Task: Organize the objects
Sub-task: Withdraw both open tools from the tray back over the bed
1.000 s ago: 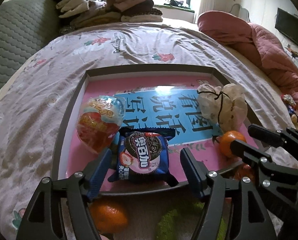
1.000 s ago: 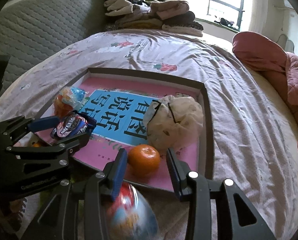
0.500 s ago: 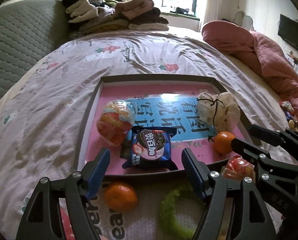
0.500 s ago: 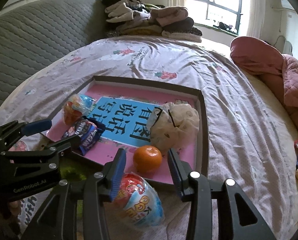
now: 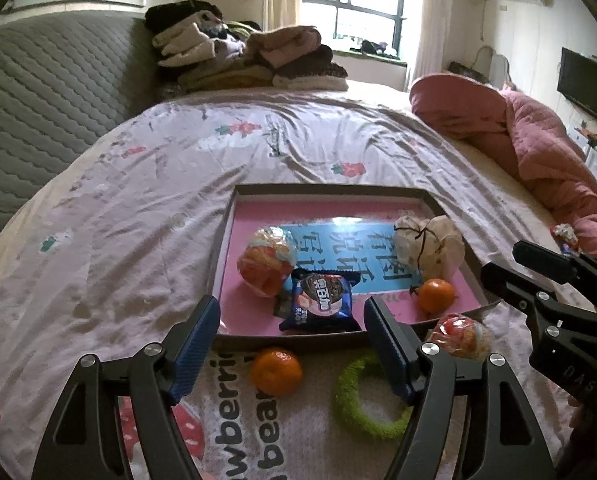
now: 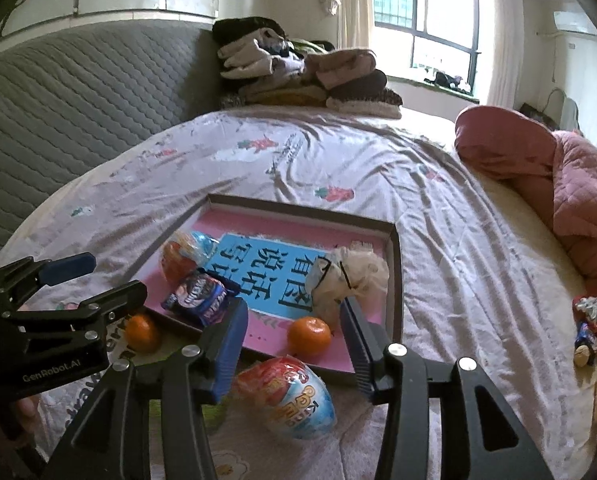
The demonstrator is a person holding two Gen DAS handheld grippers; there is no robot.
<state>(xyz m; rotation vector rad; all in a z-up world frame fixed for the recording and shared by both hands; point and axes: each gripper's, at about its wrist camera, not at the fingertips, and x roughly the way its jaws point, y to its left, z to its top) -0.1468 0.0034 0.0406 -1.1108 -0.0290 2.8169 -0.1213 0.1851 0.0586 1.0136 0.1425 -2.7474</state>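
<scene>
Both claws, left claw (image 5: 292, 342) and right claw (image 6: 294, 346), gape empty; that slick egg toy (image 6: 288, 392) could roll off the soft bed (image 6: 338, 160) if nudged.

Two tangerines (image 5: 436, 294) (image 5: 276, 372), two egg-shaped snacks (image 5: 266, 266) (image 5: 460, 338), one cookie packet (image 5: 321, 304).

You've got a glossy foil cookie packet (image 5: 319, 298), shiny plastic-wrapped egg (image 6: 288, 394), fuzzy green ring (image 5: 368, 400), crinkly mesh pouch (image 5: 428, 246), matt cardboard tray (image 5: 326, 190), wrinkled cotton bedsheet (image 5: 138, 208), quilted headboard (image 5: 50, 80). Gripper pads (image 5: 194, 348): ribbed blue rubber.
</scene>
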